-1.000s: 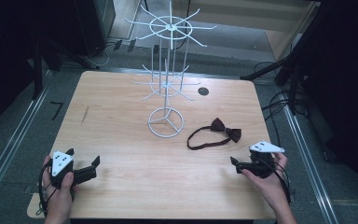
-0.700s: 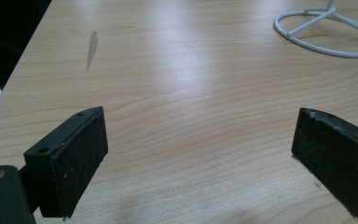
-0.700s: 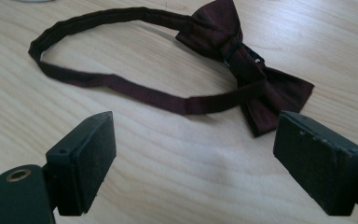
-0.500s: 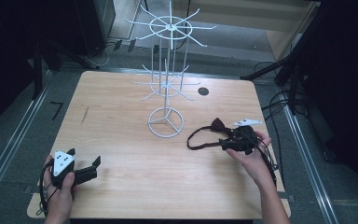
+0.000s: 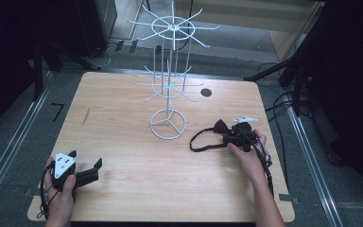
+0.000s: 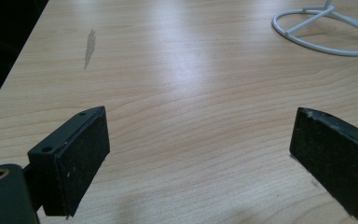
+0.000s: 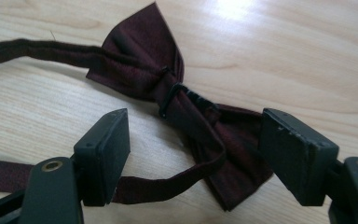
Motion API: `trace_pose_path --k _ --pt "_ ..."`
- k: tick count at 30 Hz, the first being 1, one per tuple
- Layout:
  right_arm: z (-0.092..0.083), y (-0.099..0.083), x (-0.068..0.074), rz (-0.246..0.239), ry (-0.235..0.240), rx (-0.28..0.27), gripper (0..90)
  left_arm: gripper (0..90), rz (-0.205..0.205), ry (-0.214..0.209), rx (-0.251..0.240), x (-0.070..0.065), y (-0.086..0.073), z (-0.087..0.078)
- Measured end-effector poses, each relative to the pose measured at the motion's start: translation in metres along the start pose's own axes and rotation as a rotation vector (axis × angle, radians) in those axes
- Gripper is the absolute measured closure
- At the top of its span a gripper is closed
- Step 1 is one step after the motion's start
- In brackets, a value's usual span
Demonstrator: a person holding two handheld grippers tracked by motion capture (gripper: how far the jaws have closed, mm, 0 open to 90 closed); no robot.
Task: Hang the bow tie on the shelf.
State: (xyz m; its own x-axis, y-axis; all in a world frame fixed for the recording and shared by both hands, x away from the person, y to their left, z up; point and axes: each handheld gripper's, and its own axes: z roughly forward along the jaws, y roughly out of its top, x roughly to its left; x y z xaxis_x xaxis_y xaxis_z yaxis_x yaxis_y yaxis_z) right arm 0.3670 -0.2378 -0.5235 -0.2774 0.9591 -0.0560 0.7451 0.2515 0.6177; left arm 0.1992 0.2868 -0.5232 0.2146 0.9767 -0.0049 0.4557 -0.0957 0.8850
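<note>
A dark maroon bow tie (image 5: 219, 126) (image 7: 144, 65) with a thin strap loop lies on the wooden table (image 5: 123, 109) to the right of the rack's base. My right gripper (image 5: 227, 137) (image 7: 193, 149) sits low over it, held by a hand. Its jaws have just been closing; the knot and lower wing lie between them, and the left pad stands apart from the cloth. At the front left corner my left gripper (image 5: 85, 160) (image 6: 198, 154) rests open over bare wood with nothing between its jaws.
A tall white wire display rack (image 5: 169, 85) stands mid-table on a ring base (image 5: 168, 124) (image 6: 324, 32). A black round hole (image 5: 206, 92) lies behind the bow tie. A faint dark streak (image 5: 86, 116) marks the left side. Cables trail past the right edge.
My right gripper has moved left from the table's right edge to the bow tie and its jaws have narrowed around it. The left gripper has stayed put.
</note>
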Motion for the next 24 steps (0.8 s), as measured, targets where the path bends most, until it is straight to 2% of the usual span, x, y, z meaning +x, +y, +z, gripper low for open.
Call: trace_pose_path --k 1,2,3,5,10,14,19,21,24 --pt "0.0014 -0.0012 -0.0006 0.002 0.030 0.004 34.9 5.7 0.000 0.000 -0.001 -0.0001 0.0000 -0.0001" --pt "0.0016 -0.0013 -0.0006 0.000 0.052 0.006 37.5 5.7 0.000 0.000 -0.001 -0.0001 0.0000 -0.0001" --pt "0.0016 -0.0013 -0.0006 0.000 0.052 0.006 37.5 5.7 0.001 0.000 -0.001 -0.0001 0.0000 -0.0001" --pt "0.0013 -0.0016 0.0000 0.001 0.101 0.017 46.2 5.9 0.000 0.000 -0.002 -0.0002 -0.0001 -0.0002" --pt "-0.0007 -0.0022 0.0034 -0.010 0.085 0.029 51.5 6.0 0.003 -0.001 -0.002 -0.0001 -0.0001 -0.0003" --pt "-0.0020 -0.0033 0.0032 0.007 0.089 0.035 54.6 6.0 0.003 -0.001 -0.004 -0.0001 -0.0001 -0.0004" --pt "-0.0048 -0.0065 -0.0013 0.047 0.135 0.028 60.7 6.0 0.002 -0.001 -0.005 -0.0002 -0.0002 -0.0004" --pt "-0.0057 -0.0078 -0.0034 0.062 0.143 0.029 61.8 6.0 0.003 0.000 -0.004 -0.0002 -0.0002 -0.0005" --pt "-0.0061 -0.0085 -0.0031 0.058 0.138 0.030 62.9 6.0 0.003 0.001 -0.004 -0.0003 -0.0002 -0.0004"
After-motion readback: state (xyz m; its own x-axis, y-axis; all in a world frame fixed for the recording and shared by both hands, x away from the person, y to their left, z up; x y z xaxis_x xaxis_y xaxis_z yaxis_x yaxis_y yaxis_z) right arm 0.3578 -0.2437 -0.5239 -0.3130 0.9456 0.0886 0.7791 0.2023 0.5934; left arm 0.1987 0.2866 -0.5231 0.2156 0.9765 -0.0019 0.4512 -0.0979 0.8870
